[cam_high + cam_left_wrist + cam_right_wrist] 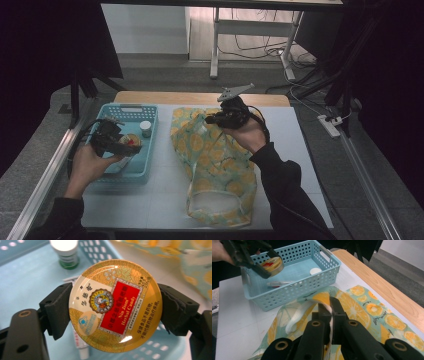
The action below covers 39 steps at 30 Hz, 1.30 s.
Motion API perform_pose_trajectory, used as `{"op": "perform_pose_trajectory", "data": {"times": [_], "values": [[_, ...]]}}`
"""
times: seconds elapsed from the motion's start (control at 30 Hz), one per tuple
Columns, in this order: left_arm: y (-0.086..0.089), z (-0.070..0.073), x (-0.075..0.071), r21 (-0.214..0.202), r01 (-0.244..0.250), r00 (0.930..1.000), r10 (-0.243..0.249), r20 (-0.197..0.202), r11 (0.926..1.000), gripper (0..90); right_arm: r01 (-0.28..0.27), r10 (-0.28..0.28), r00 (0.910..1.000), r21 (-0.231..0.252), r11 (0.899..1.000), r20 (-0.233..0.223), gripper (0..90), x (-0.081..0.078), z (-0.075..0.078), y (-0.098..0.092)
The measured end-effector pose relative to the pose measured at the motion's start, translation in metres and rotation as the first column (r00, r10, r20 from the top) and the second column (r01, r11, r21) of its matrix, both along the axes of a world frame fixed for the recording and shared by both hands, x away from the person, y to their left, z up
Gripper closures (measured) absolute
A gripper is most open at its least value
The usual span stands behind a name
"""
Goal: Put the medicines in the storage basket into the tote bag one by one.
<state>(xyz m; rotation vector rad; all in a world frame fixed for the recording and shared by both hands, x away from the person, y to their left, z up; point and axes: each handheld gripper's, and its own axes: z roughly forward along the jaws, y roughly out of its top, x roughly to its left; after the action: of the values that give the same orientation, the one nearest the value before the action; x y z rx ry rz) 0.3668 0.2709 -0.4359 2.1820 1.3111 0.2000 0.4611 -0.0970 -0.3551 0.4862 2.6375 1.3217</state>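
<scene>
My left gripper [115,311] is shut on a round gold herbal candy tin [115,306], one black pad on each side of its rim. In the high view the left gripper [120,142] holds this tin [132,140] over the front of the blue basket [127,112]. In the right gripper view the tin [272,265] hangs above the basket [294,290]. My right gripper [329,312] is shut on the white strap [298,315] of the orange-print bag [367,307]. In the high view the right gripper [212,119] lifts the far end of the bag [215,165].
In the basket stand a small white-capped green bottle [65,252] and a white tube [279,283]. The bag's open mouth [215,202] lies near the table's front edge. A wooden strip [200,97] runs along the far edge. A power strip [330,125] lies on the floor at right.
</scene>
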Motion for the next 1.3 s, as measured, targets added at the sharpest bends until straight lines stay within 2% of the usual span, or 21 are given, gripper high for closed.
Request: {"op": "perform_pose_trajectory", "data": {"times": [0.1, 0.33, 0.6, 0.87, 1.17, 1.3], "values": [[-0.006, 0.001, -0.007, -0.013, 0.023, 0.9997, -0.023, 0.001, 0.9997, 20.4, -0.002, 0.002, 1.0, -0.001, 1.0, -0.001, 90.0, 0.0, -0.001, 0.001], [-0.024, 0.002, -0.021, -0.011, 0.08, 0.9968, -0.08, 0.008, 0.9967, 20.4, -0.003, 0.003, 1.0, -0.006, 1.0, -0.004, 90.0, 0.0, -0.004, 0.004], [-0.05, 0.007, -0.034, -0.03, 0.164, 0.9862, -0.163, 0.028, 0.9861, 20.4, -0.003, 0.003, 1.0, -0.007, 1.0, -0.008, 90.0, 0.0, -0.006, 0.006], [-0.083, 0.016, -0.04, -0.036, 0.261, 0.9647, -0.26, 0.045, 0.9646, 20.4, -0.002, 0.002, 1.0, -0.01, 1.0, -0.008, 90.0, 0.001, -0.008, 0.007], [-0.128, 0.027, -0.044, -0.039, 0.369, 0.9287, -0.367, 0.054, 0.9285, 20.4, -0.005, 0.005, 1.0, -0.012, 1.0, -0.004, 90.0, 0.002, -0.01, 0.008], [-0.147, 0.028, -0.042, -0.055, 0.415, 0.9094, -0.412, 0.055, 0.9081, 20.4, -0.004, 0.004, 1.0, -0.011, 1.0, -0.005, 90.0, 0.002, -0.01, 0.008]]}}
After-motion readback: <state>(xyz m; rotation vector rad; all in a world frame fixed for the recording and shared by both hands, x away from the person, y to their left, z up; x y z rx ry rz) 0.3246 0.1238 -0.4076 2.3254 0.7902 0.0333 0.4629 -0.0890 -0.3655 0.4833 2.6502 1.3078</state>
